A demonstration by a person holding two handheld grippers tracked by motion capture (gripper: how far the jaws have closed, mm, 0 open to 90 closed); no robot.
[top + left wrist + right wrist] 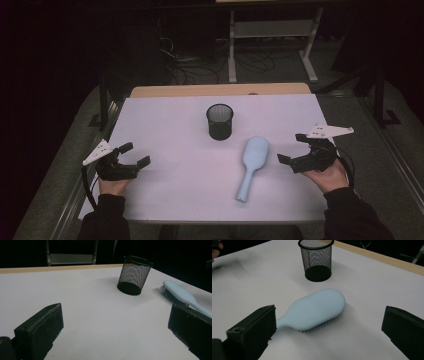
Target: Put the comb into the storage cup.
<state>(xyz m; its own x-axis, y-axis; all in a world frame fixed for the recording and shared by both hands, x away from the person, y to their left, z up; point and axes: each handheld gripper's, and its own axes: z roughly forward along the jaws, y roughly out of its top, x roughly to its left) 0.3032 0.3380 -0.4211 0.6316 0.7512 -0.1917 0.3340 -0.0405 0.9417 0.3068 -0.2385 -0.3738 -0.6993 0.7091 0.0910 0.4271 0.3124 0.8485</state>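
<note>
A pale blue hairbrush [251, 166] lies bristles down on the white table top [175, 145], its handle towards the near edge. A black mesh cup [220, 121] stands upright behind it, near the table's middle. My left gripper [134, 154] is held open at the left side, far from both; its view has the cup [134, 275] and the brush [180, 295] ahead to the right. My right gripper [292, 148] hovers open just right of the brush head [317, 308], with nothing between its jaws, and the cup [317, 260] beyond.
A bare wooden strip [220, 89] runs along the table's far edge. Behind the table are a grey metal frame [270, 35] and cables on a dark floor. The white top ends close to each hand.
</note>
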